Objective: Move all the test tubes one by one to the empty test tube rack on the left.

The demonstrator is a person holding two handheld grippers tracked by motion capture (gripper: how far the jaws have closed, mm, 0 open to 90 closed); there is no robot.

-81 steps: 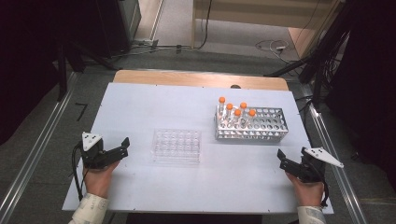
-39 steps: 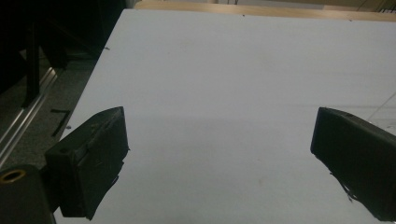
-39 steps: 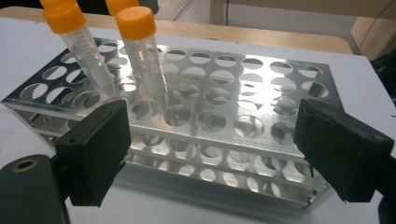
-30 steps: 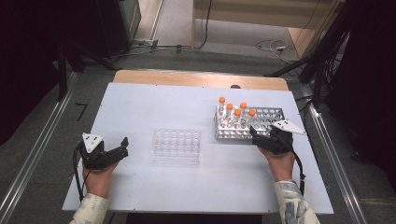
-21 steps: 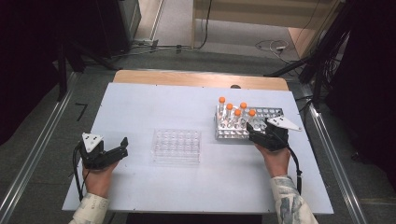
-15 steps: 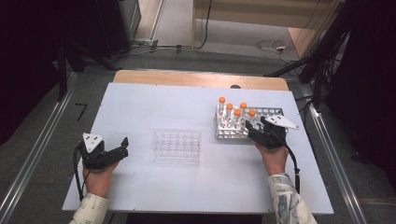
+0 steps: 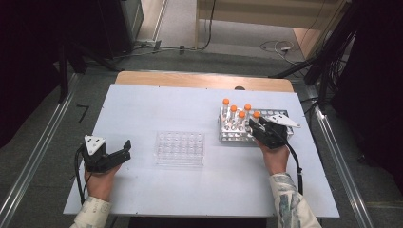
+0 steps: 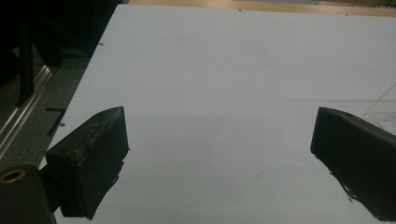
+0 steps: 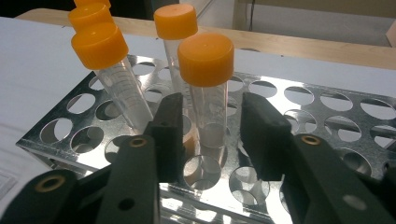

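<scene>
While left tongs (image 7: 124, 151) gape wide, right tongs (image 9: 212, 130), closing, flank a clear orange-capped tube (image 9: 208, 93).

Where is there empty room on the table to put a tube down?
Free patches: the white table behind the clear plastic tray, and the near edge between both hands. Crowded: the metal tube rack, where the right tongs straddle an orange-capped tube.

Black two-jaw left gripper (image 7: 124, 151) and right gripper (image 7: 254, 128) carry grey triangular plates, brass screws, black cables; patterned pale sleeves behind them.
</scene>
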